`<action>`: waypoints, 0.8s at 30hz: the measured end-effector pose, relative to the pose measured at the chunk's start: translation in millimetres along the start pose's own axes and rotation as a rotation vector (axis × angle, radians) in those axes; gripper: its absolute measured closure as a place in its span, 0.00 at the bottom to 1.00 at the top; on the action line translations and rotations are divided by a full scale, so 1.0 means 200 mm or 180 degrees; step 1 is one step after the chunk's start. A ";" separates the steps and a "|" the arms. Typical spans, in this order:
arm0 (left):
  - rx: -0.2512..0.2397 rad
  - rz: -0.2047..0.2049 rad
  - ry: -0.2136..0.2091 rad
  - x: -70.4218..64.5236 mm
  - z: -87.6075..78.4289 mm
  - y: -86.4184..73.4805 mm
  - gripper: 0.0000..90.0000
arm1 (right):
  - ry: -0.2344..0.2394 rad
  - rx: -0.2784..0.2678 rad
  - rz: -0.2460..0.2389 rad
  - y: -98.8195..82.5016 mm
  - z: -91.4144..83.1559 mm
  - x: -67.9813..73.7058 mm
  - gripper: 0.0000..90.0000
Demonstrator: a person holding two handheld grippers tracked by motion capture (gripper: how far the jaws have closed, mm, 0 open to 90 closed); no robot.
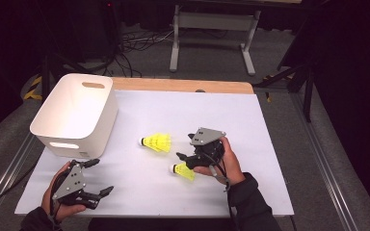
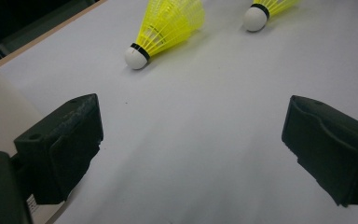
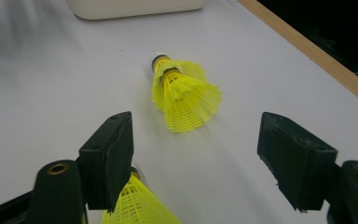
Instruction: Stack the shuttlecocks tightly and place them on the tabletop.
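right claw [image 1: 185,150]: jaws spread wide, nothing pinched between the pads. It sits right over the near shuttle, and in the right gripper view that shuttle's skirt pokes up under the left-hand jaw, so touching or as good as, but not gripped.
left claw [image 1: 97,176]: also wide open and empty, parked low near the table's front-left corner, just in front of the bin. Bare table between its jaws in its own view.
near shuttle [image 1: 183,171]: yellow mesh skirt, white cork nose, lying on its side just beside the right claw, nose pointing left.
far shuttle [image 1: 156,142]: same kind, also on its side, a bit up-table and left of the first one, apart from it. In the right gripper view [image 3: 182,91] it's dead ahead between the jaws, nose pointing away toward the bin.
how they'll handle: feather-light I'd say, will skid or roll on that smooth top at the slightest nudge. Skirt looks like thin plastic mesh, springy, would squash if you clamp hard.
where to grab: my guess is the cork nose or the stiff collar right behind it; if it's the skirt, go gentle and across the narrow end.
bin [image 1: 65,128]: white, open top, slot handles, back-left of the table, looks empty from here.
table [image 1: 270,163]: white top, wooden strip along the far edge.
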State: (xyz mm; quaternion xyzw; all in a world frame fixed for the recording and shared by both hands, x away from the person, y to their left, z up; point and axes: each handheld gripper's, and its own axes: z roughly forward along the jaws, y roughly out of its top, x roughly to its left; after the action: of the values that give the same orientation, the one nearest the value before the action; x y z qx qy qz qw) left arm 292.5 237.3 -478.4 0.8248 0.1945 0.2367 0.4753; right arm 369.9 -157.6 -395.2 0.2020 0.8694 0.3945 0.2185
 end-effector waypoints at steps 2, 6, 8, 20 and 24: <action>-0.0003 0.0001 0.0000 0.00 0.00 0.00 0.07 | -0.0011 0.0000 0.0004 0.00 -0.01 0.00 0.30; 0.0000 0.0012 0.0004 0.00 0.00 0.00 0.06 | -0.0046 -0.0004 0.0043 -0.03 -0.03 0.01 0.27; 0.0002 0.0014 0.0004 0.00 0.00 0.00 0.06 | -0.0048 -0.0009 0.0045 -0.03 -0.04 0.02 0.27; -0.0014 0.0025 0.0023 0.00 -0.01 0.00 0.06 | -0.0055 -0.0065 0.0025 -0.08 -0.10 0.06 0.25; -0.0017 0.0022 0.0032 0.00 -0.01 0.00 0.06 | -0.0050 -0.0073 0.0027 -0.12 -0.12 0.07 0.25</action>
State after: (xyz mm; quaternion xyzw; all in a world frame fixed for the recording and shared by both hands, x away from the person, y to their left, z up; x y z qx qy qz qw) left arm 291.5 237.8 -477.5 0.8229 0.1933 0.2430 0.4758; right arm 340.8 -178.6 -403.0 0.2062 0.8622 0.4037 0.2260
